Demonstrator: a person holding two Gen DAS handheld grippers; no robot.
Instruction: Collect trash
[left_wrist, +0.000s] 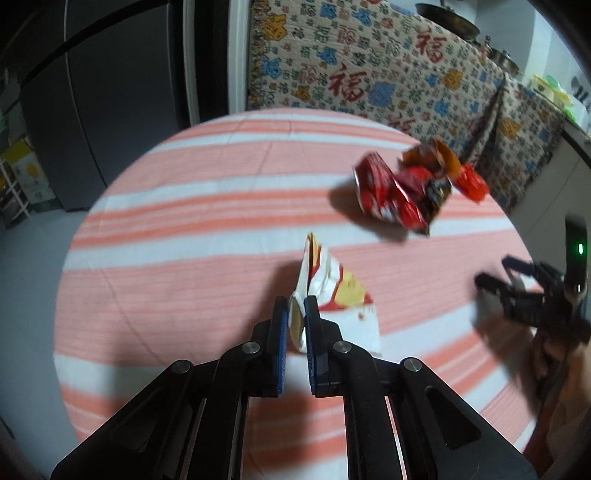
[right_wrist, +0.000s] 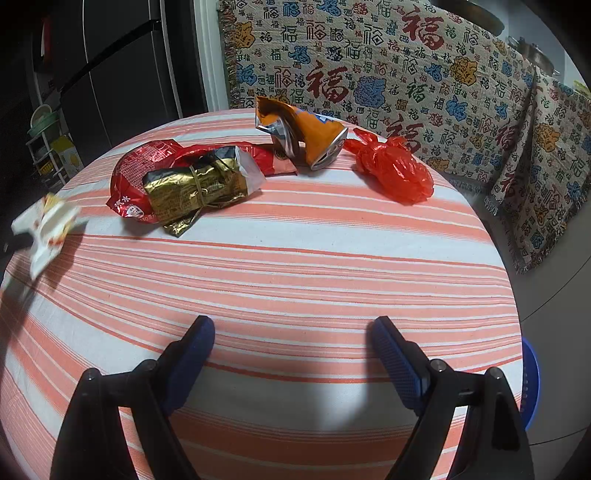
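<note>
In the left wrist view, the left hand-held gripper (left_wrist: 296, 314) is seen closed narrow on a white and yellow wrapper (left_wrist: 332, 291), which is pinched at its near end and held above the striped tabletop (left_wrist: 184, 221). The long axis of this wrapper runs away from the fingers, toward the far side. The remaining trash is gathered far and to the right: a red packet (left_wrist: 380, 192) and other red and orange pieces, which are blurred here and cannot be counted with certainty. The right hand-held gripper (left_wrist: 496, 286) is visible at the right edge, near the tabletop rim.

In the right wrist view, the right hand-held gripper (right_wrist: 291, 343) is held wide, with nothing between the fingers, low over the near part of the tabletop (right_wrist: 295, 258). Four pieces are counted on the cloth at the far side: one red packet (right_wrist: 133, 173), one gold wrapper (right_wrist: 192, 188) lying on it, one crushed orange can (right_wrist: 310, 136) and one red plastic bag (right_wrist: 395, 173). The held wrapper (right_wrist: 44, 229) makes a fifth, at the left edge. The bag lies far and slightly right of this gripper, with its long axis slanting from far-left to near-right. The right arm is judged to be the nearer one for it.
</note>
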